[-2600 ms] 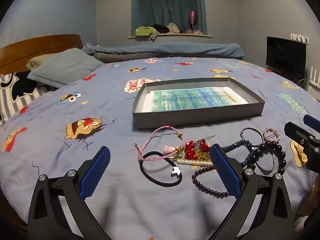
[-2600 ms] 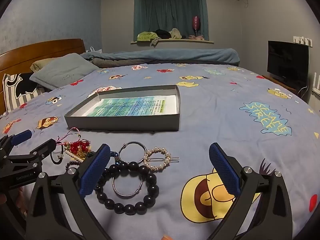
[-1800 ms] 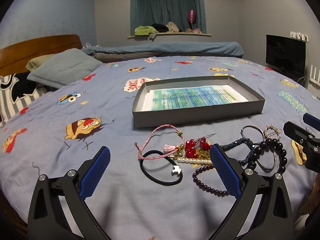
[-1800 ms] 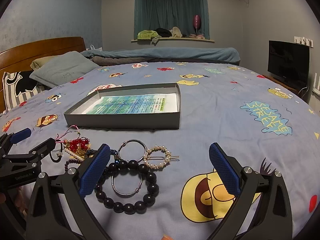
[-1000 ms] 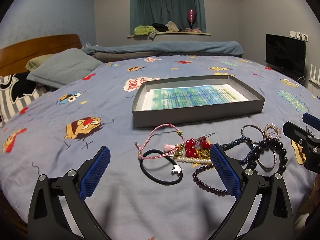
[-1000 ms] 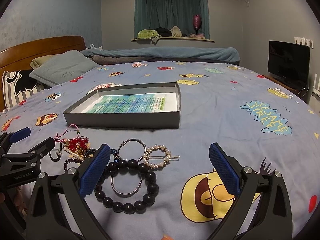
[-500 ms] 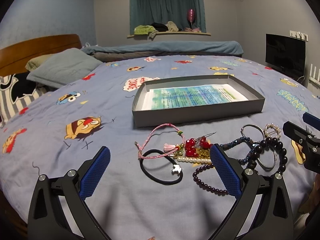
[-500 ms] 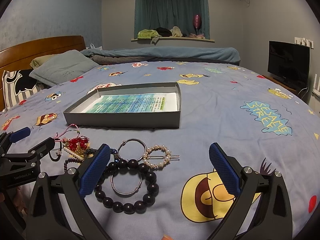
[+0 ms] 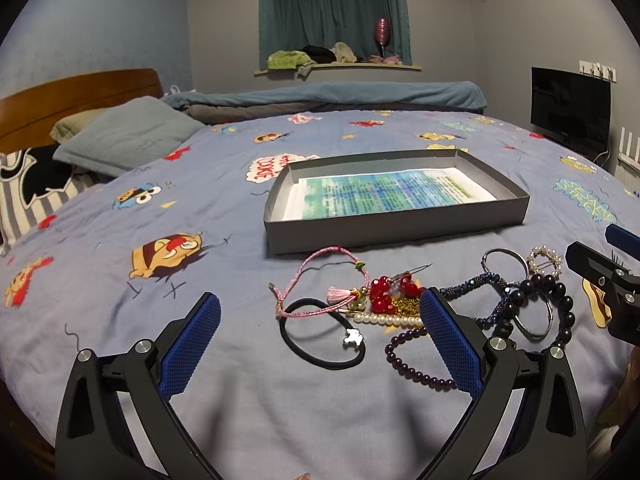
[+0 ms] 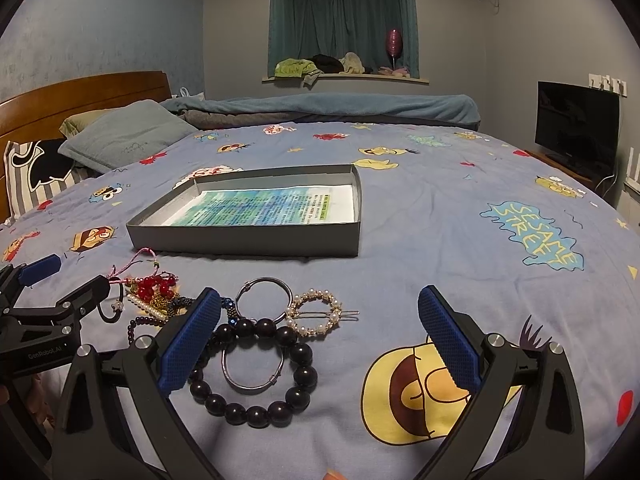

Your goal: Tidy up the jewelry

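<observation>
Holding my left gripper (image 9: 320,340) and right gripper (image 10: 318,336) spread wide and empty above the cartoon-print blue bedspread (image 9: 180,216) — the black elastic hair tie (image 9: 320,334) lies between my left fingers, the large dark-bead bracelet (image 10: 256,372) by my right — the shallow grey cardboard tray (image 10: 248,236) sits just beyond.

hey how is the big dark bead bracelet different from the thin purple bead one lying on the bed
The big dark bead bracelet has fat, nearly black beads; the thin purple bead bracelet has tiny ones. The big one lies as a round open loop around a metal ring; the thin one is partly hidden behind the left gripper's finger. Both lie on the bedspread, outside the grey box.
</observation>
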`<action>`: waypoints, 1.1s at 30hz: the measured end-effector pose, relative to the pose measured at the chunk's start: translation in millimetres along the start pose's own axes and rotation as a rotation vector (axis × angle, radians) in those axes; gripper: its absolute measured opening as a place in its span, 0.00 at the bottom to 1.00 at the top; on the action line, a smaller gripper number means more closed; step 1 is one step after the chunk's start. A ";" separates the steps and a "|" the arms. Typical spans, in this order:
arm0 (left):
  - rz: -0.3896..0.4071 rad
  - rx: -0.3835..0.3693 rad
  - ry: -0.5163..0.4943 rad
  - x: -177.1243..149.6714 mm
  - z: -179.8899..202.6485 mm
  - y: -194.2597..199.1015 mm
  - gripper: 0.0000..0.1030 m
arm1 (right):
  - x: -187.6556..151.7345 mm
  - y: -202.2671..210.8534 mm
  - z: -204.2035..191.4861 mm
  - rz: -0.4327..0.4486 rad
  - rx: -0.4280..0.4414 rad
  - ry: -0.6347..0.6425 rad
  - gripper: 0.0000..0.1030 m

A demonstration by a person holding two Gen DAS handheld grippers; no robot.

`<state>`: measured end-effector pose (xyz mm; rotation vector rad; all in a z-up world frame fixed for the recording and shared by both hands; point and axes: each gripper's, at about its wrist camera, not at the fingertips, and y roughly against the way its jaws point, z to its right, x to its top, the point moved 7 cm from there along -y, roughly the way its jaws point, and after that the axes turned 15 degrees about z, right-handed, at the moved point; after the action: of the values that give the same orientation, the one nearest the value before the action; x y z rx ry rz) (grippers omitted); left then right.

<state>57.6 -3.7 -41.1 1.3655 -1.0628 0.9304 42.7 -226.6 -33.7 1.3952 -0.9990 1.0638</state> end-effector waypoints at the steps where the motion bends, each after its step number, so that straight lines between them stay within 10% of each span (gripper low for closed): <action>1: 0.001 0.001 0.000 -0.2 0.1 0.4 0.96 | -0.2 0.2 0.0 -0.001 0.001 -0.002 0.95; 33: -0.002 -0.001 -0.004 0.3 -1.1 -1.0 0.96 | -0.1 -0.7 1.2 -0.001 0.000 0.000 0.95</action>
<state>58.7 -2.6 -41.0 1.3681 -1.0646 0.9265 43.4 -227.7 -34.1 1.3954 -0.9977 1.0632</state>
